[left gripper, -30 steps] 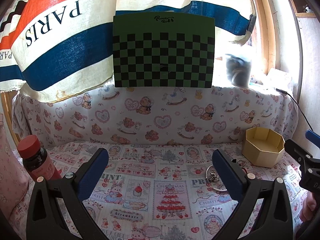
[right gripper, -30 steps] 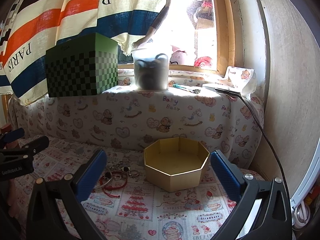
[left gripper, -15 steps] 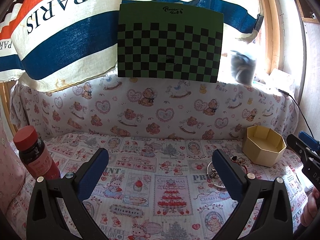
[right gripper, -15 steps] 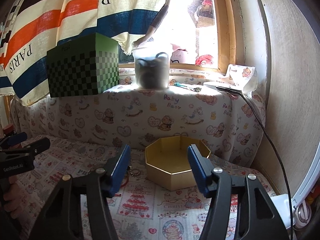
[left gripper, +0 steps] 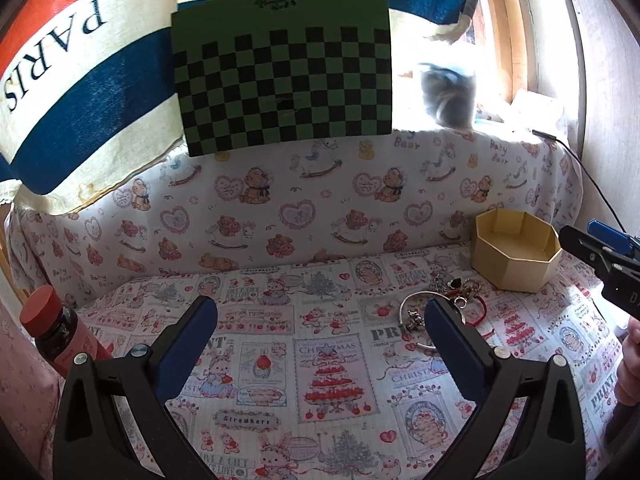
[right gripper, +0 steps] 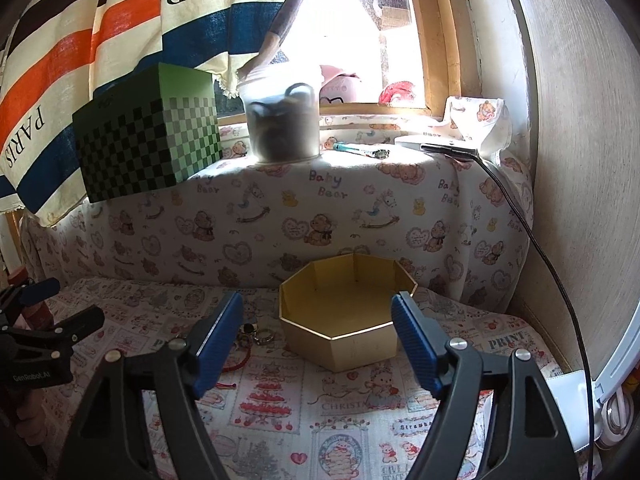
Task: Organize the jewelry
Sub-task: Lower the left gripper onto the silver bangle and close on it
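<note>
An empty gold octagonal box (right gripper: 344,312) (left gripper: 516,254) sits on the printed cloth at the right. Just left of it lies a small heap of jewelry (left gripper: 440,300) (right gripper: 256,336): a silver bangle, rings, charms and a red cord bracelet. My left gripper (left gripper: 320,328) is open over the cloth, its right finger in front of part of the bangle. My right gripper (right gripper: 318,320) hovers in front of the box with its jaws opening and nothing between them. It also shows at the right edge of the left wrist view (left gripper: 600,256).
A red-capped bottle (left gripper: 56,332) stands at the left. On the covered ledge behind are a green checkered box (left gripper: 284,80), a plastic tub (right gripper: 282,120), a pen (right gripper: 360,150) and a phone with a black cable (right gripper: 452,148). A striped curtain hangs above.
The right gripper's jaws narrowed, then widened part of the way again. Both views tilted and shifted slightly; the jewelry and box lie where they were.
</note>
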Tool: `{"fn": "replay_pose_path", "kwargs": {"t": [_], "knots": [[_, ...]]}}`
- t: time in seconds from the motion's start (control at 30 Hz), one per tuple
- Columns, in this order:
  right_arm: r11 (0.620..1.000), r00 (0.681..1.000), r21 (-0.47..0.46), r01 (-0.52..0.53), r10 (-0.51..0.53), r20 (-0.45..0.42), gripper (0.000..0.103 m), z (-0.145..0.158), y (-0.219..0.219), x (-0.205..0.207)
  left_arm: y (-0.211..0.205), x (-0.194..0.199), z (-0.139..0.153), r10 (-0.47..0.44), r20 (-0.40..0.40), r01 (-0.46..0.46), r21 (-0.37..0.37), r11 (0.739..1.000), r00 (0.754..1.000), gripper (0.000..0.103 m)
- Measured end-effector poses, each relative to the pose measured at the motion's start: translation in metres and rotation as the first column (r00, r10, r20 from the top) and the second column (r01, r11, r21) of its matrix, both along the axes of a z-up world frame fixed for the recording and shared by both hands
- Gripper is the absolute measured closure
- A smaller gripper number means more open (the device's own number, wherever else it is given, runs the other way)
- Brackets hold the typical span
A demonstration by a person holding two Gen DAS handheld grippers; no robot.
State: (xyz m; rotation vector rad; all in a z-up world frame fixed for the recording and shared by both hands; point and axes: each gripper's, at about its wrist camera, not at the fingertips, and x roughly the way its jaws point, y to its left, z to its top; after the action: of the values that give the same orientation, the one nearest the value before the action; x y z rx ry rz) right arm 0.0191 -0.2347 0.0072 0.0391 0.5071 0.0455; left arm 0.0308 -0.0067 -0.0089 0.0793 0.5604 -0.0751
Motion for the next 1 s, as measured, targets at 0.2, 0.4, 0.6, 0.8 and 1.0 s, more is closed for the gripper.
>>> {"fn": "replay_pose_path", "kwargs": {"t": [0.2, 0.4, 0.6, 0.8, 1.0], "knots": [[0.991, 0.995, 0.136, -0.011, 0.024, -0.094, 0.029, -0.006, -0.019, 0.013, -0.022, 0.048, -0.007, -0.113, -0.278, 0.093, -0.085, 0.992, 0.954, 0.013], [0.977, 0.990, 0.209, 0.046, -0.016, -0.143, 0.029, -0.012, -0.036, 0.020, -0.049, 0.086, -0.031, -0.249, -0.441, 0.221, -0.115, 0.969, 0.863, 0.013], [0.976, 0.988, 0.212, 0.051, -0.018, -0.154, 0.029, -0.012, -0.036, 0.022, -0.063, 0.099, -0.046, -0.319, -0.512, 0.281, -0.154, 0.947, 0.798, 0.017], [0.977, 0.988, 0.205, 0.056, -0.024, -0.155, 0.029, -0.012, -0.036, 0.023, -0.081, 0.105, -0.050, -0.309, -0.504, 0.307, -0.089, 0.947, 0.807, 0.021], [0.978, 0.987, 0.196, 0.064, -0.033, -0.159, 0.029, -0.014, -0.036, 0.023, -0.100, 0.108, -0.049, -0.299, -0.501, 0.307, -0.069, 0.949, 0.812, 0.030]]}}
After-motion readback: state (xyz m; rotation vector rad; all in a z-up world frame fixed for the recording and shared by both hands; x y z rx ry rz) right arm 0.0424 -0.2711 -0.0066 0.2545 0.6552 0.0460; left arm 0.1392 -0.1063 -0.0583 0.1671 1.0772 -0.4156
